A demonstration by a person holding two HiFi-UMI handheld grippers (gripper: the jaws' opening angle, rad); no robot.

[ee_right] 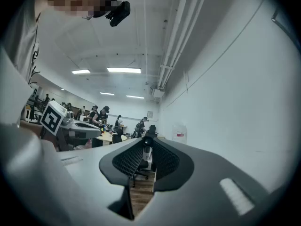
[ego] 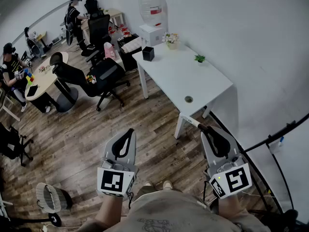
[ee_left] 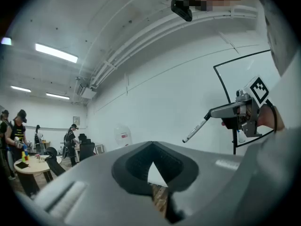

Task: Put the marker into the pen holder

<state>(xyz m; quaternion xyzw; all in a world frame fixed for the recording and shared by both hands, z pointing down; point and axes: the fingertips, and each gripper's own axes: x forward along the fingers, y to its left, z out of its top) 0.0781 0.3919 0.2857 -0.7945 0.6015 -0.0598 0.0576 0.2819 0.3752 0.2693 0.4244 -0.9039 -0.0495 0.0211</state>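
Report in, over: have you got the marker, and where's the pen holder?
Left gripper shut, empty. Right gripper shut on marker. Pen holder at far end of white table, not reached. Chairs beside table, off path.

A wood-plank floor (ego: 87, 134) is bounded on the right by a plain white wall (ego: 260, 42). A white table (ego: 207, 83) is set against that wall, with a water dispenser (ego: 153, 13) beyond its far end. Black office chairs (ego: 104, 74) are placed beside it, and a round table (ego: 43, 81) further left. Strip lights (ee_left: 56, 53) are mounted on the ceiling, along which pipes (ee_left: 141, 36) are run.
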